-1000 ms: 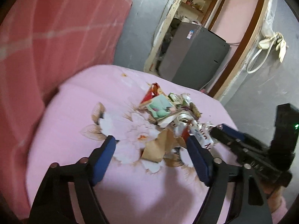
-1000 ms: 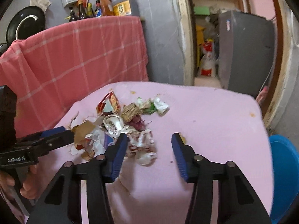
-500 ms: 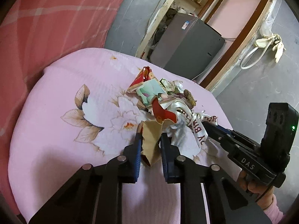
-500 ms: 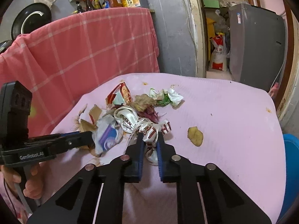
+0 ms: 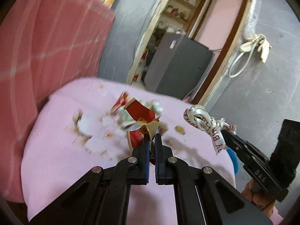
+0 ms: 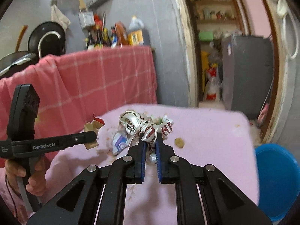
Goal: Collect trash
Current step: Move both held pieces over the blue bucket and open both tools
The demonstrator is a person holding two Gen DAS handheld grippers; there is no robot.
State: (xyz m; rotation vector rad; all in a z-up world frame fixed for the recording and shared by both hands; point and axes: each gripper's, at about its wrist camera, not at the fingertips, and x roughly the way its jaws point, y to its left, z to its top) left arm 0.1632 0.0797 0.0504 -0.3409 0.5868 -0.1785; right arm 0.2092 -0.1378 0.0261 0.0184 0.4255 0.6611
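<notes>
My left gripper is shut on a red and tan scrap of cardboard and holds it above the pink table. It also shows in the right wrist view. My right gripper is shut on a white printed ribbon, lifted off the table; the ribbon also shows in the left wrist view. A small heap of leftover wrappers lies on the table below. A tan crumb lies to its right.
A blue bin stands beside the table's right edge. A pink checked cloth covers a counter behind the table, with bottles on it. A grey fridge stands in the doorway.
Both grippers, shut on their pieces, have risen from the table. The ribbon and the cardboard scrap have come up out of the heap with them.
</notes>
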